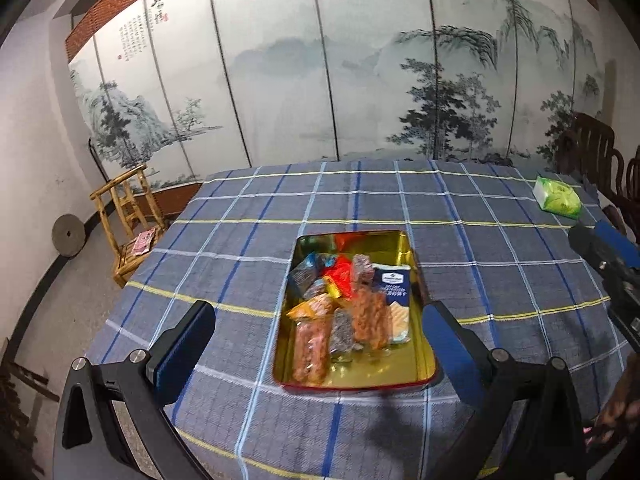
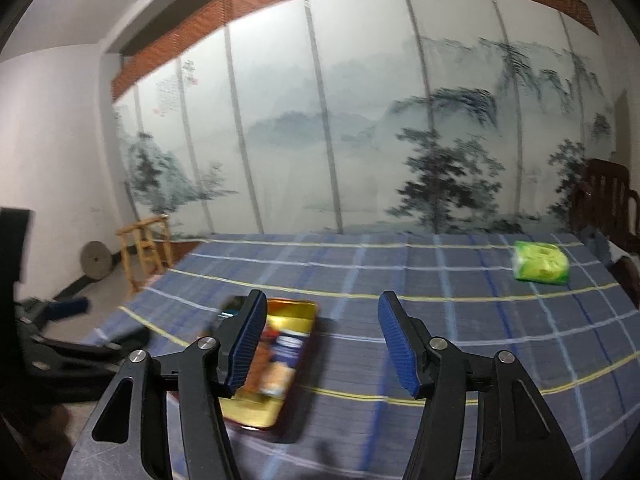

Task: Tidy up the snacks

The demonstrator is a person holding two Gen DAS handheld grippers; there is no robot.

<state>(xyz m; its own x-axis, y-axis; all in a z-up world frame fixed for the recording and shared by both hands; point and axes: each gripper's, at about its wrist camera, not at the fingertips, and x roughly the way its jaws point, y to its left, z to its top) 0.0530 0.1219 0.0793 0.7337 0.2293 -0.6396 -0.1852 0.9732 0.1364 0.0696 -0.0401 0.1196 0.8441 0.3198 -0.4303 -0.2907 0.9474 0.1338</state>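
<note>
Blurred tin (image 2: 280, 360) behind right claw (image 2: 320, 344)

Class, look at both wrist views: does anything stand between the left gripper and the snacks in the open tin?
Nothing visible does. The left gripper is open, its fingers either side of the lidless tin, and the snacks lie uncovered inside. The right gripper is off to the side.

Snack packets (image 1: 348, 304) fill gold tin (image 1: 416, 372); tongs (image 1: 320, 340) open.
</note>
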